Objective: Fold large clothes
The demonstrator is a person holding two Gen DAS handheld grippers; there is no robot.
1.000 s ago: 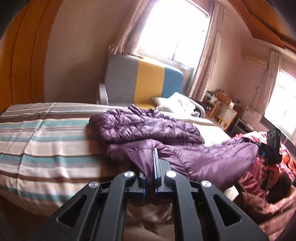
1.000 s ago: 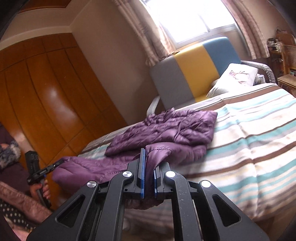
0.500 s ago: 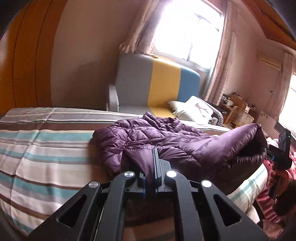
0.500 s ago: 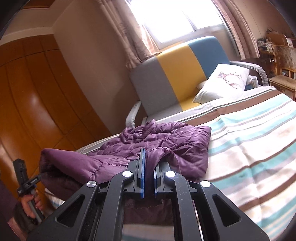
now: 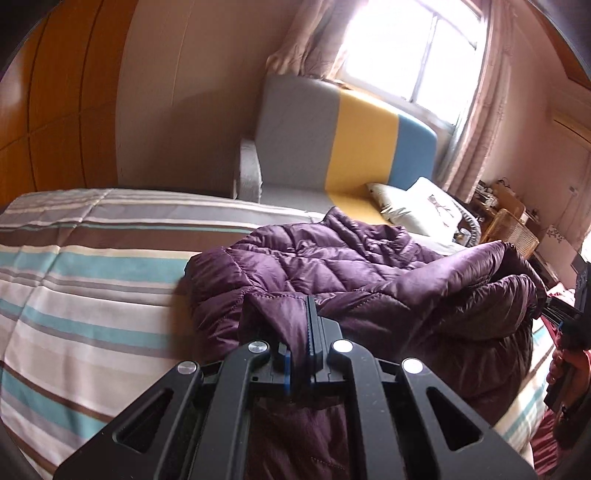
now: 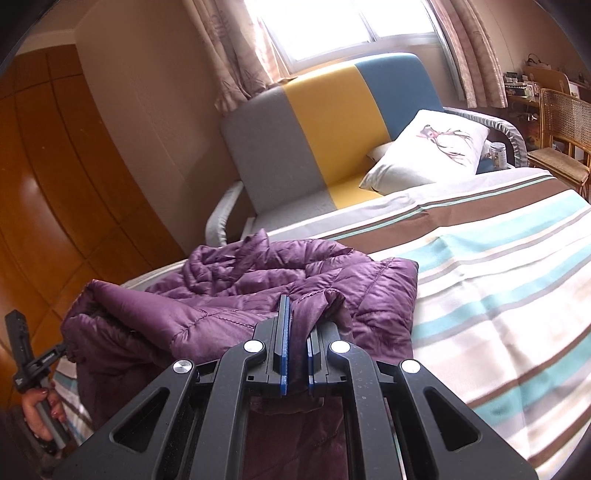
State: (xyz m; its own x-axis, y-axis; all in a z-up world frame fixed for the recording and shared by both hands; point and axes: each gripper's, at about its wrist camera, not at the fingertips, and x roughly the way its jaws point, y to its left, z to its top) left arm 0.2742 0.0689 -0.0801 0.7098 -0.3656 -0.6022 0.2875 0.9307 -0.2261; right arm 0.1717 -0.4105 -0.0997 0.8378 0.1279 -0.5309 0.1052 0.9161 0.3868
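Coat [image 5: 332, 269] lies on the striped bed [image 5: 92, 280], its near half lifted over the far half. Left tool [image 5: 300, 343] and right tool [image 6: 295, 343] each pinch its hem. Fold half done; laying flat and tidying remain.

Striped bed [image 5: 92, 280] across the foreground. Beyond it at 12 o'clock, grey, yellow and blue sofa [image 5: 343, 144] with white cushion [image 6: 432, 147]. Bright curtained window [image 6: 332, 26] above. Wooden wardrobe panels [image 6: 44, 177] at 9 o'clock; rattan chair [image 6: 565, 125] at 2 o'clock.
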